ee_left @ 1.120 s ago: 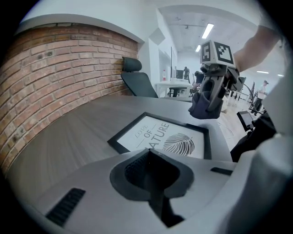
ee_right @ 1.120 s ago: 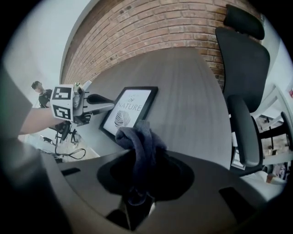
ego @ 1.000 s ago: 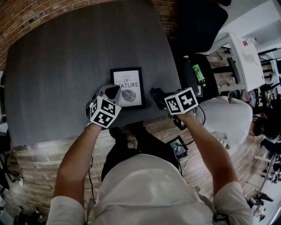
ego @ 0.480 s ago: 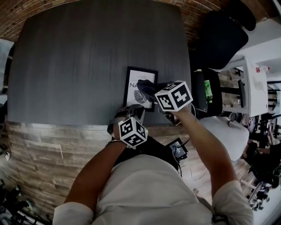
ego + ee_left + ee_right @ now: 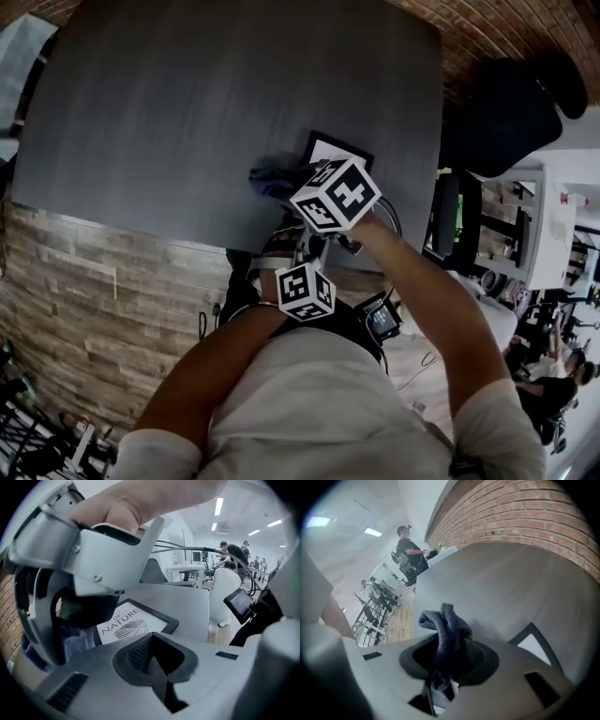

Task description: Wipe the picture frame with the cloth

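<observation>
Cloth (image 5: 445, 620) is riding bunched between the jaws of the right gripper (image 5: 449, 660), which are pinching its dark folds tight. A second ago that gripper was hanging at the right side of the picture frame (image 5: 136, 623); half a second ago it was passing over the print. Now it is carrying the cloth past the frame's left edge, with only one frame corner showing in the right gripper view. That is reading as one sweep across the frame, right to left, so a first wipe is probably going down as done. Whether the whole glass got covered is not showing.

Meanwhile the left gripper (image 5: 152, 663), which was sitting at the frame's left edge a second ago, is now hanging back on the frame's near side, clear of it, its jaws pressed together on nothing. The frame itself is lying flat on the grey surface (image 5: 187, 112), unheld, so a return pass may be nudging it along.
</observation>
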A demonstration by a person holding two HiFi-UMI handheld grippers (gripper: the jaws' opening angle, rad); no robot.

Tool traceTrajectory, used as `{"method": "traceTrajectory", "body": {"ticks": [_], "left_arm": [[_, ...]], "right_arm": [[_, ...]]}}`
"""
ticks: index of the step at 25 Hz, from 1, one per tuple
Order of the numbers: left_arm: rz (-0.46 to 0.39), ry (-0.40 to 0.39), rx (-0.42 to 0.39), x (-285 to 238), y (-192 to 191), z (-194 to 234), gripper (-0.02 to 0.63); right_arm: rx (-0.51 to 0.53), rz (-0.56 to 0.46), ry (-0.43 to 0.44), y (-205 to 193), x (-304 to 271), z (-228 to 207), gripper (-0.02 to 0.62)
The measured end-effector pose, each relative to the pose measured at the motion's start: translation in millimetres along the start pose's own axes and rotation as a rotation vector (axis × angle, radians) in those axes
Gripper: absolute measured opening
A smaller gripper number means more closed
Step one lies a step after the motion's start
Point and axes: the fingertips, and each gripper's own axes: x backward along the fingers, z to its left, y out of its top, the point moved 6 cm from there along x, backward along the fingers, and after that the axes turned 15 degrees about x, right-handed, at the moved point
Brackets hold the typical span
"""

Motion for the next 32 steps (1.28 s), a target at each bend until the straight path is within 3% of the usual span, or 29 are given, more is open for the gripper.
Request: {"method": "traceTrajectory", "body": {"ticks": [5,9,15,32], "left_arm": [[-0.018,0.012,0.044,0,0,3,0.006],[-0.029,0.013,0.098,1,-1,4,0.006],[-0.052,0.034,0.127,2,-2,5,0.006],[-0.071,0.061,0.17,2,-4,5,0.006]], "right_arm": [[0.071,0.053,0.103,8,-29,16,0.11],[0.091,0.125,0.126,-7,-38,17,0.11],[0.092,0.143,0.103,-8,-32,-4,0.11],[0.222,0.215,0.011,3,-22,-40,0.11]]}}
